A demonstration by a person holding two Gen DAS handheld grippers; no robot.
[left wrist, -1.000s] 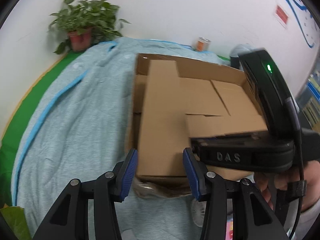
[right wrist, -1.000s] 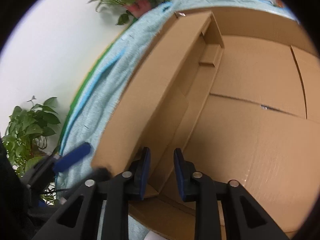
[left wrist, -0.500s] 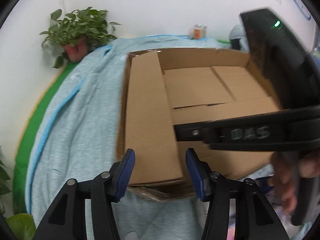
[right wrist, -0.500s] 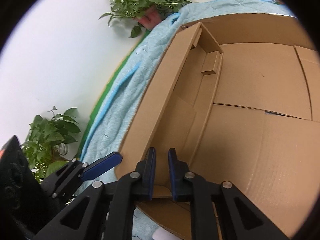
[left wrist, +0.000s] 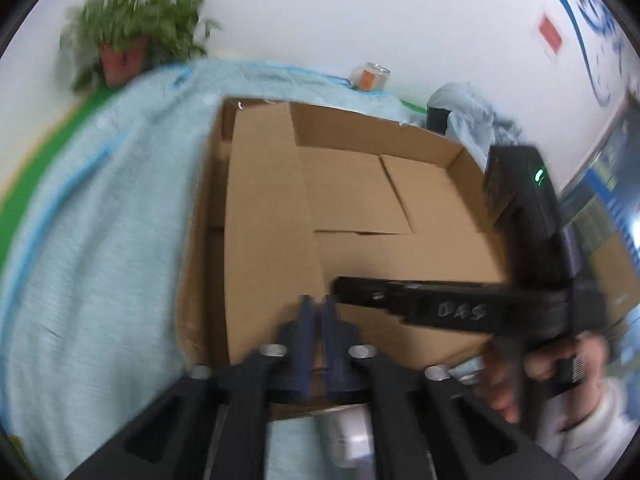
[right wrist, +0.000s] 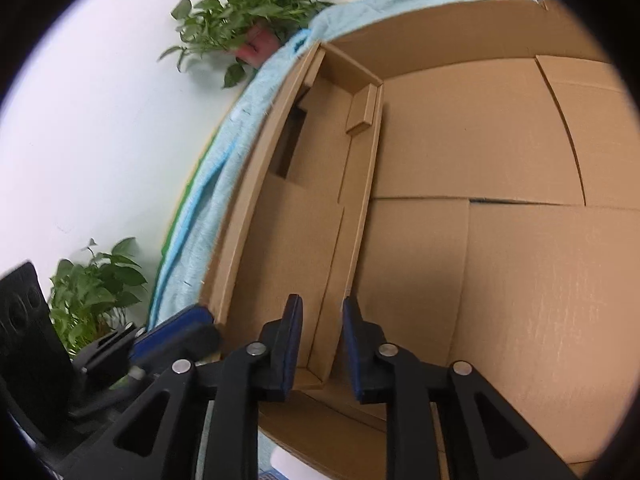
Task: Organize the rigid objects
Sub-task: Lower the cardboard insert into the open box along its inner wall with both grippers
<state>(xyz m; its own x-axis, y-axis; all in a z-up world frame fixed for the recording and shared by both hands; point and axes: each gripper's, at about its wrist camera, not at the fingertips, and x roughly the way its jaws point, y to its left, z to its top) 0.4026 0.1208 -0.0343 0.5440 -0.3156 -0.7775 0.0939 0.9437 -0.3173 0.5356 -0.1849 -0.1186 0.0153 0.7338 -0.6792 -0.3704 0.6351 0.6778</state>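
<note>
On the far left of the left wrist view a potted plant (left wrist: 132,40) stands against the white wall, blurred, at the edge of a green tabletop (left wrist: 36,160) that a light blue quilted cloth (left wrist: 100,240) mostly covers. In the middle of the cloth sits a large open cardboard box (left wrist: 360,128), and along its left side a long cardboard flap (left wrist: 268,220) lies sloped over the interior. The left gripper (left wrist: 318,316) has just been closing, and its blue pads now stand pinched together on the near end of that flap, at the box's front edge. Behind the box, near the wall, stands a small orange-labelled can (left wrist: 372,76). To the right, the right gripper (left wrist: 340,288) reaches across the box from the side, its black body marked in pale letters, with a green light on its housing and a person's hand (left wrist: 552,360) in a pale sleeve wrapped around its handle. In the right wrist view two leafy plants (right wrist: 248,12) appear at the left by the wall, and the left gripper's blue pad (right wrist: 176,324) shows at the box's near left corner. The right gripper (right wrist: 320,334) has just been opening; its jaws stand slightly apart, straddling the upright edge of the cardboard flap (right wrist: 348,220) without clearly pressing it.
</note>
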